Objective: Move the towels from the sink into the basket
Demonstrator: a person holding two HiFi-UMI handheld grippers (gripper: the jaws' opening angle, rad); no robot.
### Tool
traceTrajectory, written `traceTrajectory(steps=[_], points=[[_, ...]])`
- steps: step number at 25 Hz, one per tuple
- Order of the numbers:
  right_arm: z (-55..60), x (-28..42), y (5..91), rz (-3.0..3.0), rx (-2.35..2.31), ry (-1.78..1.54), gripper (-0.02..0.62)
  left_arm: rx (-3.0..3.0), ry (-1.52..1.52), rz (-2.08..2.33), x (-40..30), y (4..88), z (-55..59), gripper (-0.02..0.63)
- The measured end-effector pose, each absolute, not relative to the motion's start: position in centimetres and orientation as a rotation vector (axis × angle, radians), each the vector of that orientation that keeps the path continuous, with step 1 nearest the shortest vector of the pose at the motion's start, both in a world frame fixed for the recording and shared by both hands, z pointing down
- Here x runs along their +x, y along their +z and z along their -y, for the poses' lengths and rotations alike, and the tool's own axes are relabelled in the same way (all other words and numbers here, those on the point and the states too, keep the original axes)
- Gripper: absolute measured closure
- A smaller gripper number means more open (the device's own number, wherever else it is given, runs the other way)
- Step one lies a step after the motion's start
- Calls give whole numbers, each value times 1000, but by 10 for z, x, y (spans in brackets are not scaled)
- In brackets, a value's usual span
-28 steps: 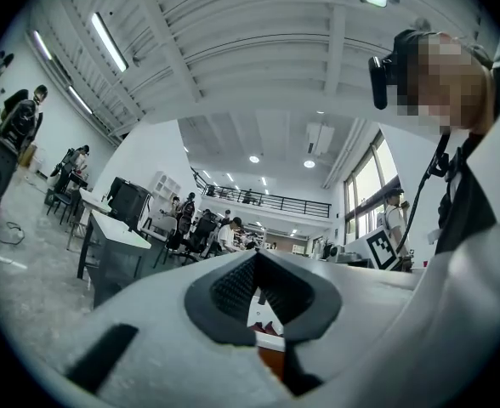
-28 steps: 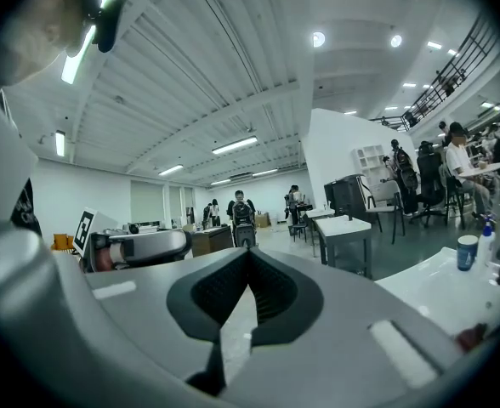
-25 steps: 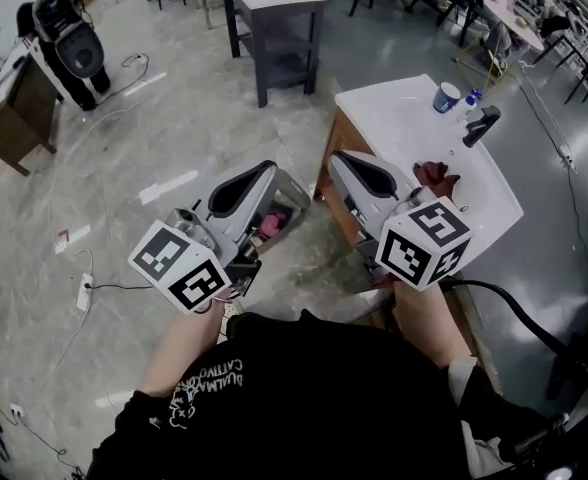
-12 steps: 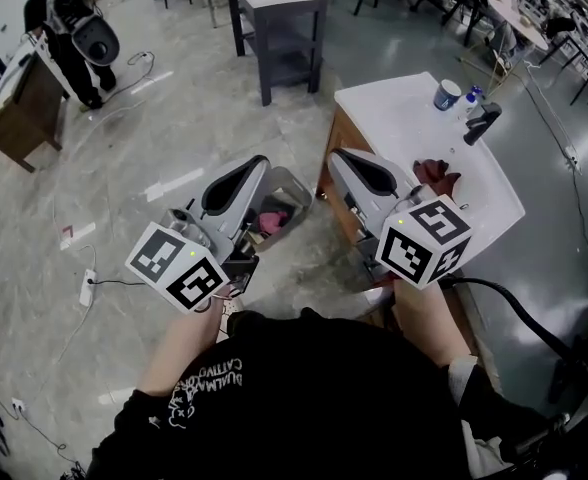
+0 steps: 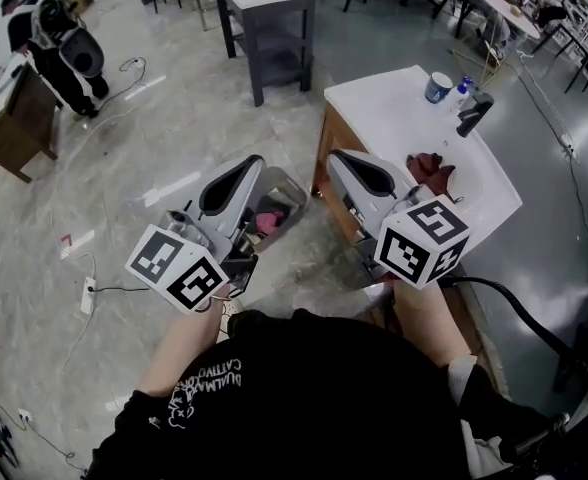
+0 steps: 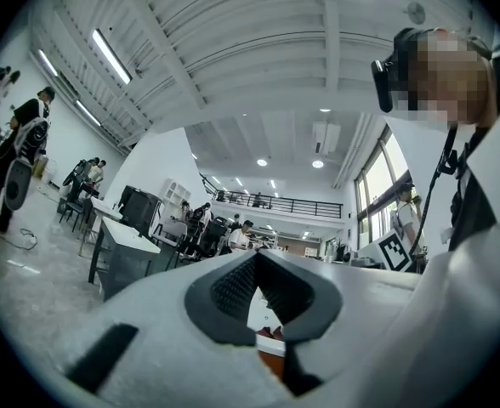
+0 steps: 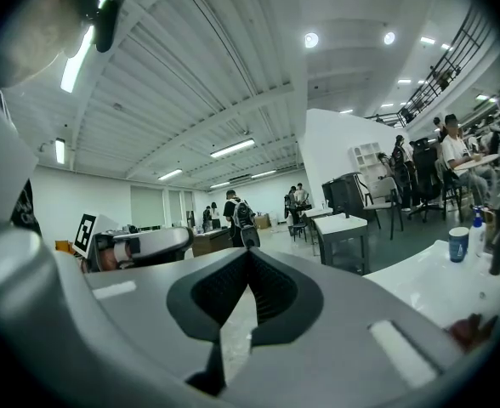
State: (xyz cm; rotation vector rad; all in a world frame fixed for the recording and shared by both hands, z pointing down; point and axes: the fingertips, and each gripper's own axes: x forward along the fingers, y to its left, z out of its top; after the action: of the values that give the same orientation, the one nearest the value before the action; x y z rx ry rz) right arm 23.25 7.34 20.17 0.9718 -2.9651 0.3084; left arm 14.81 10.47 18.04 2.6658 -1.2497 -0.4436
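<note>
A dark red towel [image 5: 429, 171] lies crumpled in the white sink [image 5: 394, 118] at the right, and it also shows low at the right as the towel [image 7: 471, 330]. The grey basket [image 5: 292, 190] stands on the floor beside the sink cabinet, with a pink towel [image 5: 267, 221] inside. My left gripper [image 5: 249, 161] hovers over the basket, jaws shut and empty. My right gripper [image 5: 338, 155] is held near the sink's left front corner, short of the red towel, jaws shut with nothing between them. The left gripper [image 7: 139, 245] shows beside it in the right gripper view.
A black faucet [image 5: 473, 114], a blue cup [image 5: 437, 88] and a small bottle [image 5: 461, 85] stand at the sink's far side. A dark grey table [image 5: 264, 13] stands beyond the basket. A person [image 5: 59, 43] works at far left. Cables [image 5: 94, 288] lie on the floor.
Both grippers keep nearly the same place and stay shut. The sink and table have slid slightly left and up in the head view.
</note>
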Motion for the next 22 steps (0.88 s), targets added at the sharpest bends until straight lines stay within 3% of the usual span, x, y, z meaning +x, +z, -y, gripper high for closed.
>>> traceTrajectory(steps=[17,22], points=[[-54,393,218,2795,1509,394,589,2833,-403,875,280,182,-62,605],[-47,447,228,2710,1677,442,589,2777,-517,853,304,183,-35,606]])
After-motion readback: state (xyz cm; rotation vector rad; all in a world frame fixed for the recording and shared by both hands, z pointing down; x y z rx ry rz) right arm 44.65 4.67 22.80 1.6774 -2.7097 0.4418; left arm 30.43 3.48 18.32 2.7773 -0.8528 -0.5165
